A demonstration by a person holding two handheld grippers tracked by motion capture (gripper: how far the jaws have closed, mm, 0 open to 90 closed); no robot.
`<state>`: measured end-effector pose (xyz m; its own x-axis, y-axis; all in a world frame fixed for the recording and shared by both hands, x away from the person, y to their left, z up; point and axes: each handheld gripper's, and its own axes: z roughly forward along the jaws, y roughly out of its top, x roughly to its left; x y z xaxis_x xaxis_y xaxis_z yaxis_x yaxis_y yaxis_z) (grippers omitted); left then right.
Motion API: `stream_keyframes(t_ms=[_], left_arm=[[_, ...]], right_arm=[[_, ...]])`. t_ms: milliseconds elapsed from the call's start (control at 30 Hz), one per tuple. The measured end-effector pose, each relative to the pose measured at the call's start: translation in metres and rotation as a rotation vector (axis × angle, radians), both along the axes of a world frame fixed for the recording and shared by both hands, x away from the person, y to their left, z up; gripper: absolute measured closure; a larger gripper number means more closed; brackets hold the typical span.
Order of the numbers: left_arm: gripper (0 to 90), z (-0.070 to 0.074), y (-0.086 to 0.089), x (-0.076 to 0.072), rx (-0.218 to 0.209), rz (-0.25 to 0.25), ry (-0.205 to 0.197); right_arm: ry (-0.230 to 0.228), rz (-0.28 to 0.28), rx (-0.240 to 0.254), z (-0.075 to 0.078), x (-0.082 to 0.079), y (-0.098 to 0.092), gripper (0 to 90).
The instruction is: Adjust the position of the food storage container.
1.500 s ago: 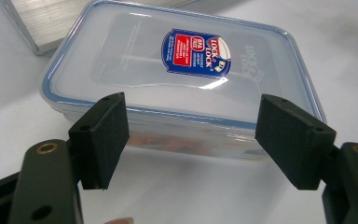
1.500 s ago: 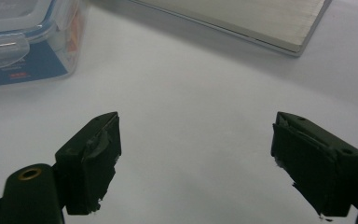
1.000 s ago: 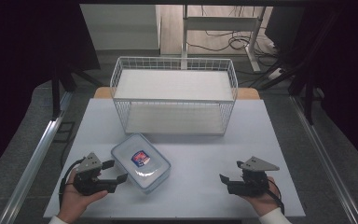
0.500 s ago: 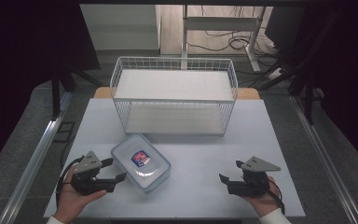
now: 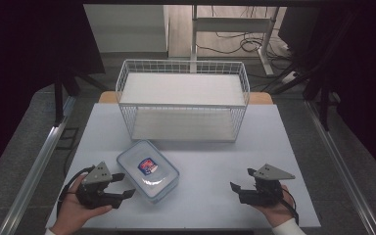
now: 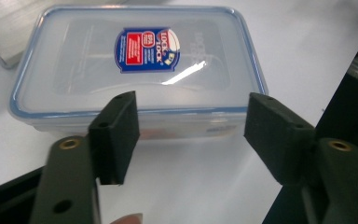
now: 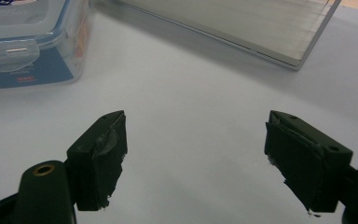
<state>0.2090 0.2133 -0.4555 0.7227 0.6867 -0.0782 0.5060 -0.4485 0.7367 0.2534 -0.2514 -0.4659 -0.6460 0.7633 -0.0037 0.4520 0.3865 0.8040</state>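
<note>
1. White bench [image 5: 274, 147] under dim light, dark floor and cable clutter behind; nothing spilled or out of place.
2. Wire basket [image 5: 183, 98] at the far middle of bench, upright, two white shelves bare so far; likely destination, judging by layout, yet untouched.
3. Clear lidded food box [image 5: 148, 170] with blue seal and blue-red label, flat on bench, near-left, in front of basket and well apart from it; lid on, latches apparently down, though side clips blurred in right gripper view.
4. Left tool [image 5: 119, 185] just beside box's near end, jaws level with its end wall, partly open and just been closing in; box [image 6: 135, 70] ahead of the pads rather than between them, no contact visible in left gripper view. Not gripping.
5. Right tool [image 5: 241, 180] resting low at near-right, well apart from box, jaws wide open, bare bench between them [image 7: 193, 158].
6. Progress, as a judgement: approach nearly done, grasp not made. Left to do: advance onto box end, clamp, lift, carry to basket, set down, release.
</note>
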Motion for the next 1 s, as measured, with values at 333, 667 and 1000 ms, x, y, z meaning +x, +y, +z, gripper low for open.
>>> stream_keyframes(t_ms=[333,667,1000], left_arm=[[82.2,-0.001,-0.011,-0.005,0.031,-0.080,0.024],[89.8,-0.020,-0.033,-0.004,0.154,-0.170,0.064],[90.0,-0.033,-0.050,0.007,0.231,-0.216,0.108]], right_arm=[[-0.006,-0.008,0.001,0.000,0.000,-0.001,21.2],[-0.010,-0.011,-0.002,0.000,0.000,-0.001,21.2],[-0.008,-0.012,-0.008,-0.001,0.000,-0.001,21.1]])
